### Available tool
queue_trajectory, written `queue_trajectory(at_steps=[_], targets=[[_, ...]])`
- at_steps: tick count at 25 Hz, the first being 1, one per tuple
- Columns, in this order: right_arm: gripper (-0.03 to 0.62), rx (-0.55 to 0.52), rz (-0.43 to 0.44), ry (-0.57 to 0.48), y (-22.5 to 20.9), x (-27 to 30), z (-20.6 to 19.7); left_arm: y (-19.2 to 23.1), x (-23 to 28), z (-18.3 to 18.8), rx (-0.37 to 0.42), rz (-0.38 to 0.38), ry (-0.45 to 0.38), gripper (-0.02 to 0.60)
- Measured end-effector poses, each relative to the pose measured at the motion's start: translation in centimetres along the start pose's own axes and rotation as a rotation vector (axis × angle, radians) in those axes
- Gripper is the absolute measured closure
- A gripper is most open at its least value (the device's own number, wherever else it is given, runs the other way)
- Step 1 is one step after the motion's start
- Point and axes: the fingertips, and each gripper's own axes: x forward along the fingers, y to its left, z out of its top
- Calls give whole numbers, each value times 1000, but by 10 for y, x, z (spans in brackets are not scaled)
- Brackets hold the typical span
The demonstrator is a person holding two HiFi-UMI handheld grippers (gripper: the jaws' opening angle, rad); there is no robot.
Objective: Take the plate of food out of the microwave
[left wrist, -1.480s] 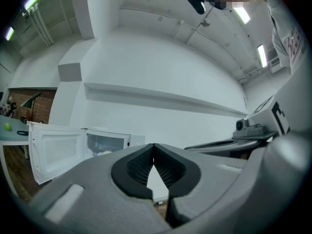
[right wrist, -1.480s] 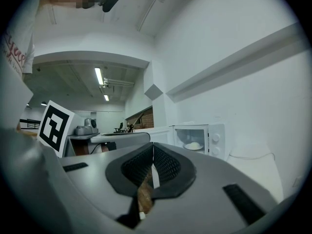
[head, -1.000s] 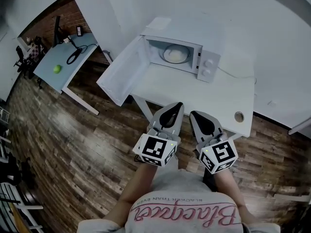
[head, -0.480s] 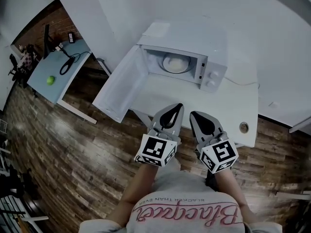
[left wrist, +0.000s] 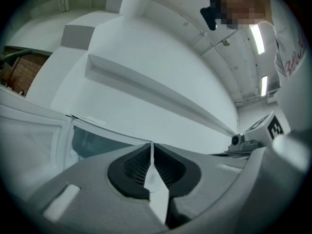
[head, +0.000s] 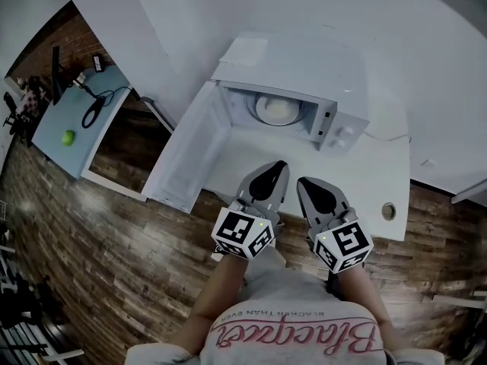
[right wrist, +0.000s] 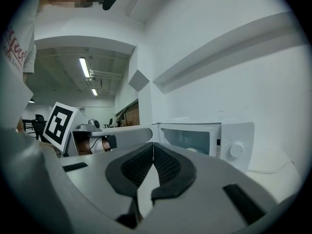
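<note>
The plate of food (head: 275, 110) sits inside the microwave (head: 304, 67), whose door (head: 186, 154) stands open. In front of the microwave, the left tool (head: 279, 166) and the right tool (head: 303, 181) are clenched on nothing. Unless they open first, they may only push the plate deeper.

Flat, cool light fills every view. In the head view the white wall (head: 426, 52) at upper right nearly washes out; the wooden floor (head: 84, 265) at lower left is dim. Ceiling strip lights (right wrist: 84, 67) glare in both gripper views, where fisheye edges bend into black corners and the left gripper (left wrist: 152, 147) and right gripper (right wrist: 153, 147) blur nearest the lens.
</note>
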Motion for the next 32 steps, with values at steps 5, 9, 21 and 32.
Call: queue_trajectory(at_steps=[5, 9, 21, 32], targets=[[582, 9, -27, 18, -9, 29, 0, 33, 20, -18, -105, -5, 109, 574], [582, 17, -53, 27, -17, 49, 0, 48, 33, -27, -151, -61, 166, 574], [583, 55, -121, 52, -37, 91, -9, 87, 61, -34, -246, -107, 140, 575], [582, 77, -131, 84, -49, 104, -17, 119, 85, -60, -398, -27, 199, 574]])
